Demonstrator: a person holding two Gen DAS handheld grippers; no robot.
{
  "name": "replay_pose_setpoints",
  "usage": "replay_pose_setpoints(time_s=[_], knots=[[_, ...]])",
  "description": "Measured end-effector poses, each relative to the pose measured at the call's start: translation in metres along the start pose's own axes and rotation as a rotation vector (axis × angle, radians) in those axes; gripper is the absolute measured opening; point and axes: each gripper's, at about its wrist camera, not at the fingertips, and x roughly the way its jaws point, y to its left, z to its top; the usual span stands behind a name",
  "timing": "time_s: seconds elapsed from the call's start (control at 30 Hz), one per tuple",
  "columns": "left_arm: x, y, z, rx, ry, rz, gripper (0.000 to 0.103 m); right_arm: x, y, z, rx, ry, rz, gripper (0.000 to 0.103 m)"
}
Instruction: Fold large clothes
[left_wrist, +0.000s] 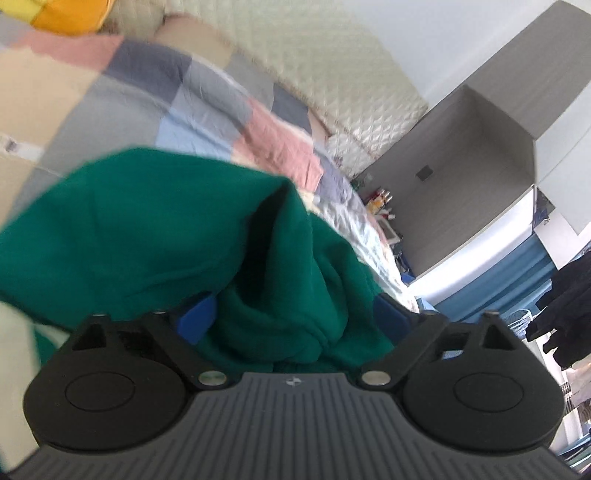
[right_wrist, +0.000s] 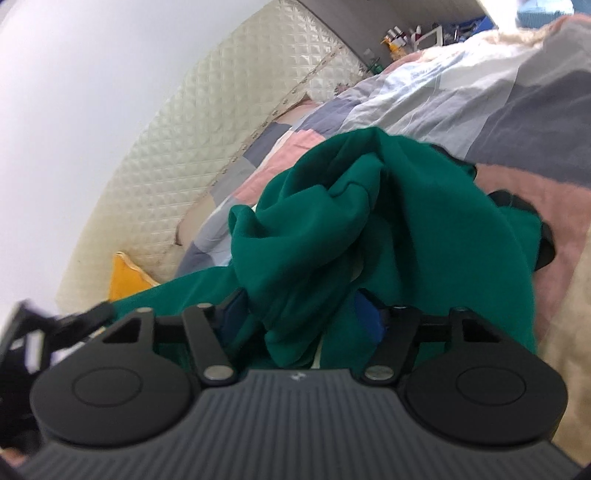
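Left wrist view: the left tool (left_wrist: 295, 314) stood wide, green garment (left_wrist: 147, 221) bunched between its blue pads, grip uncertain, above the patchwork bed (left_wrist: 207, 85).

Right wrist view: the right tool (right_wrist: 299, 314), half-closed, straddled a garment fold, likely gathering an edge for folding.

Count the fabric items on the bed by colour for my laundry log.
Green: 1, the green garment, bunched up
Yellow: 1, the yellow cushion
Patchwork pastel: 1, the patchwork quilt
Total: 3
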Motion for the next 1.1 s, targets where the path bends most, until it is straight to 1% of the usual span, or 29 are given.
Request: replay_pose_setpoints(time_s=[0.03,0.07,0.1,0.13,0.2,0.23,0.27,0.3,0.37,0.5,0.6,0.7,0.8,0.93,1.03,1.1], knots=[[0.007,0.002,0.002,-0.017,0.017,-0.002,0.080,0.001,-0.001,-0.001,0.001,0.001,0.008,0.054],[0.014,0.001,0.003,-0.025,0.034,-0.011,0.072,0.001,-0.001,-0.001,-0.005,0.001,0.011,0.048],[0.018,0.001,0.003,-0.015,0.036,0.001,0.062,0.002,-0.001,-0.001,-0.008,0.000,0.017,0.045],[0.023,0.000,0.004,0.002,0.031,0.026,0.057,0.002,-0.002,0.000,-0.007,-0.002,0.027,0.043],[0.034,-0.004,0.007,0.078,0.045,0.102,0.036,0.002,-0.003,0.001,-0.011,-0.001,0.032,0.040],[0.040,-0.006,0.008,0.129,0.050,0.140,0.030,0.004,-0.003,0.000,-0.017,0.008,0.024,0.036],[0.042,-0.006,0.008,0.153,0.049,0.159,0.022,0.005,-0.003,-0.001,-0.023,0.019,0.019,0.030],[0.042,-0.003,0.008,0.159,0.045,0.173,0.016,0.006,-0.003,-0.001,-0.032,0.023,0.017,0.028],[0.037,-0.002,0.009,0.170,0.037,0.167,0.014,0.006,-0.002,-0.001,-0.044,0.029,0.009,0.020],[0.007,-0.014,0.008,0.230,-0.016,0.169,0.013,0.000,0.000,0.000,-0.043,0.014,0.036,0.016],[-0.026,-0.019,0.010,0.214,-0.048,0.141,0.012,-0.010,0.002,0.003,-0.048,-0.009,0.056,0.014],[-0.068,-0.028,0.010,0.193,-0.090,0.124,0.012,-0.022,0.003,0.004,-0.036,-0.023,0.087,0.013],[-0.113,-0.033,0.010,0.165,-0.124,0.104,0.012,-0.042,0.008,0.008,-0.051,-0.072,0.130,0.012],[-0.175,-0.037,0.008,0.142,-0.174,0.099,0.012,-0.077,0.019,0.016,-0.102,-0.135,0.181,0.012],[-0.220,-0.041,0.002,0.126,-0.196,0.101,0.012,-0.098,0.028,0.019,-0.141,-0.140,0.222,0.012],[-0.250,-0.043,-0.005,0.119,-0.211,0.097,0.012,-0.116,0.034,0.019,-0.124,-0.146,0.272,0.012]])
